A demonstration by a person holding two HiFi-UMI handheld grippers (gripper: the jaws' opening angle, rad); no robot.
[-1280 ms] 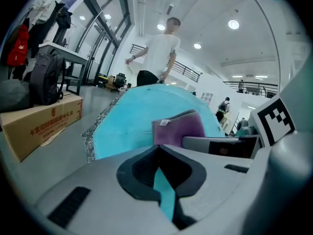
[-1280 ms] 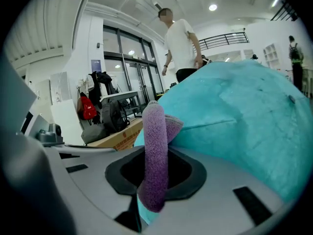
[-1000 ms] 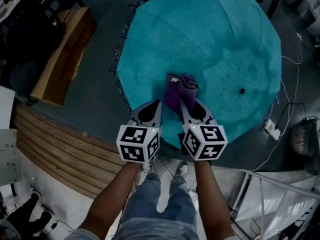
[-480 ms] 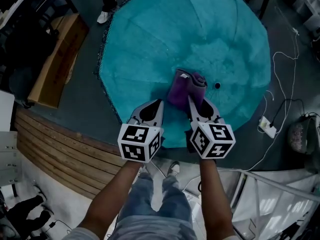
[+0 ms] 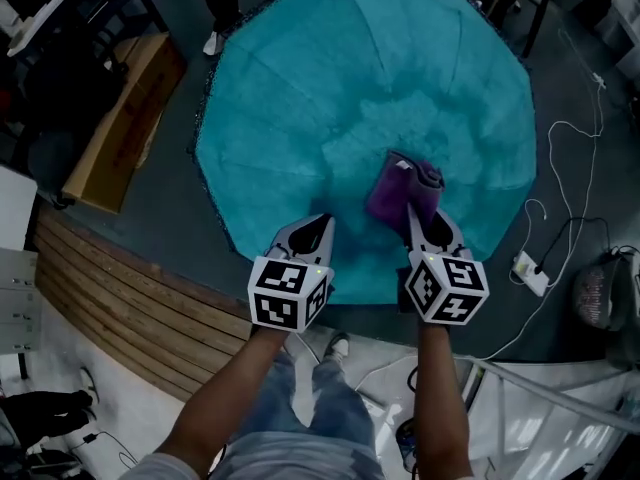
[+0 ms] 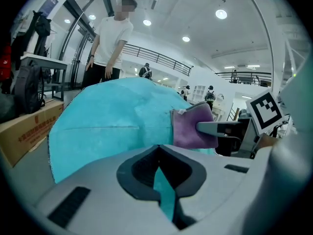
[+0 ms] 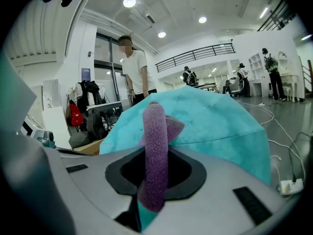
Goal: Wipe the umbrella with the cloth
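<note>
A teal umbrella point(image 5: 350, 98) stands open on the floor with its canopy facing up; it also shows in the left gripper view point(image 6: 107, 116) and the right gripper view point(image 7: 220, 121). A folded purple cloth point(image 5: 403, 190) lies on the canopy near its middle, and my right gripper point(image 5: 418, 211) is shut on it. In the right gripper view the cloth point(image 7: 155, 151) stands upright between the jaws. My left gripper point(image 5: 320, 223) sits at the canopy's near edge, jaws closed with a strip of teal fabric point(image 6: 162, 190) pinched between them. The purple cloth point(image 6: 191, 129) is to its right.
A cardboard box point(image 5: 125, 118) lies left of the umbrella, with wooden slats point(image 5: 110, 283) in front of it. A power strip point(image 5: 530, 273) and white cables trail at the right, next to a bag point(image 5: 600, 288). A person point(image 6: 111, 40) stands beyond the umbrella.
My right gripper has slid the cloth rightward across the canopy toward its middle, now covering the dark tip. The left gripper has kept its hold at the near edge.
</note>
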